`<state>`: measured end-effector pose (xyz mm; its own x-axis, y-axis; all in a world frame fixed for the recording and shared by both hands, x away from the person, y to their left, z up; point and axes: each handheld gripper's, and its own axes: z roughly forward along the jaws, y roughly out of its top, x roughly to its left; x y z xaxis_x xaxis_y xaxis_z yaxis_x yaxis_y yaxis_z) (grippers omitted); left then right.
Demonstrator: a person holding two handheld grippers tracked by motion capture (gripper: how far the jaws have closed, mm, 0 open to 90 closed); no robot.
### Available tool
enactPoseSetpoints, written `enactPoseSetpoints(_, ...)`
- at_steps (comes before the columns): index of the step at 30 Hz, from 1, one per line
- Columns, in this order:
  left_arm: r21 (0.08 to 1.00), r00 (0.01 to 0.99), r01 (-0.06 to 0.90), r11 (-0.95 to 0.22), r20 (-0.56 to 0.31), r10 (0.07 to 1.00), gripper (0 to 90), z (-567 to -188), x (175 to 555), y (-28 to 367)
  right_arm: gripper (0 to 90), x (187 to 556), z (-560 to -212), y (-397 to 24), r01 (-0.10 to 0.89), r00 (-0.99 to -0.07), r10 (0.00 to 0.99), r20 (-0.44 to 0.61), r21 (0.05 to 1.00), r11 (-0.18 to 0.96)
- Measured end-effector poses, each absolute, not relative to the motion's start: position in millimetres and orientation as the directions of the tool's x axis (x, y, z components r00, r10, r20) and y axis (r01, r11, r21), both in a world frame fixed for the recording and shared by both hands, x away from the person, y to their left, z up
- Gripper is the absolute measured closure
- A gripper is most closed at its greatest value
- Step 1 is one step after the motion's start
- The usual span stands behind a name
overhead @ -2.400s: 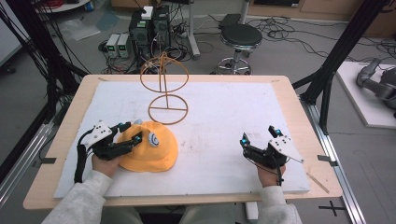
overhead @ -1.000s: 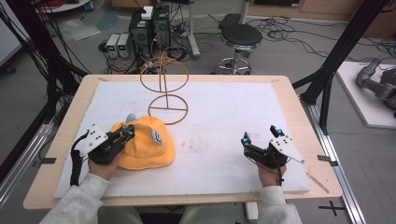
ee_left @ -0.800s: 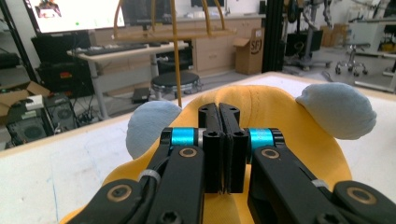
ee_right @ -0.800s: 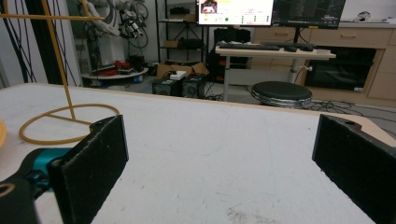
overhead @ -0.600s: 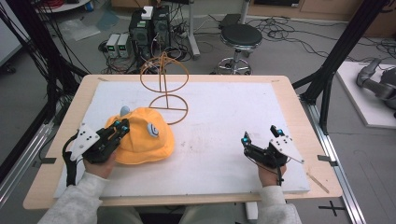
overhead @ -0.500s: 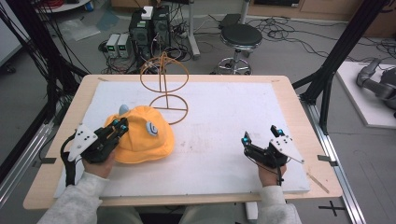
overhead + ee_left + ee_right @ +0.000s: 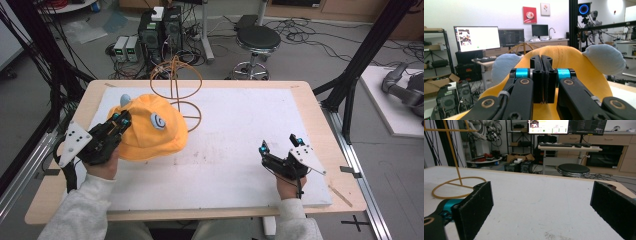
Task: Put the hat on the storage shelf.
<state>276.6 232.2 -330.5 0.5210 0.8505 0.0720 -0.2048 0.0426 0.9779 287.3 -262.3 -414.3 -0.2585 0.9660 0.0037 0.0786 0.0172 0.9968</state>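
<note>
An orange hat [image 7: 150, 127] with pale blue ears and a round eye patch hangs lifted off the white table top at the left. My left gripper [image 7: 121, 120] is shut on the hat's near brim. In the left gripper view the jaws are pressed together on the orange fabric [image 7: 564, 57], and a pale blue ear [image 7: 605, 58] shows on the right. An orange wire stand [image 7: 176, 82] with a ring top and a ring base rises just behind and right of the hat. My right gripper [image 7: 280, 145] rests open on the table at the right, nothing between its pads [image 7: 475, 205].
The white mat [image 7: 240, 130] covers the wooden table. The stand's ring base [image 7: 456, 187] lies to the left in the right gripper view. Computer towers, a stool [image 7: 257, 40] and cables stand on the floor beyond the far edge.
My left gripper has carried the hat up and away from the front of the table toward the wire stand. The right gripper has stayed put.
</note>
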Motion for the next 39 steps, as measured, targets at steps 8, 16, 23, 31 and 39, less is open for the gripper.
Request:
enactPoseSetpoints(8,0.967,0.516,-0.246,0.063,0.076,0.853,88.1,-307,282,231,4.1,288,-414,-263,0.075,-0.259,0.966,0.005,0.997,0.015)
enactPoseSetpoints(16,0.962,0.510,-0.270,0.052,0.097,0.855,88.2,-289,284,226,4.1,288,-414,-262,0.071,-0.258,0.966,0.009,0.997,0.009)
enactPoseSetpoints(23,0.957,0.502,-0.288,0.037,0.117,0.857,88.2,-282,272,233,4.1,287,-413,-263,0.068,-0.252,0.968,0.019,0.998,-0.001)
enactPoseSetpoints(31,0.945,0.483,-0.316,0.080,0.087,0.872,88.2,-268,270,241,4.1,287,-413,-260,0.064,-0.257,0.966,0.014,0.998,0.003)
enactPoseSetpoints(39,0.932,0.483,-0.349,0.094,0.094,0.870,88.1,-250,282,233,4.1,287,-413,-260,0.070,-0.261,0.965,0.018,0.998,0.000)
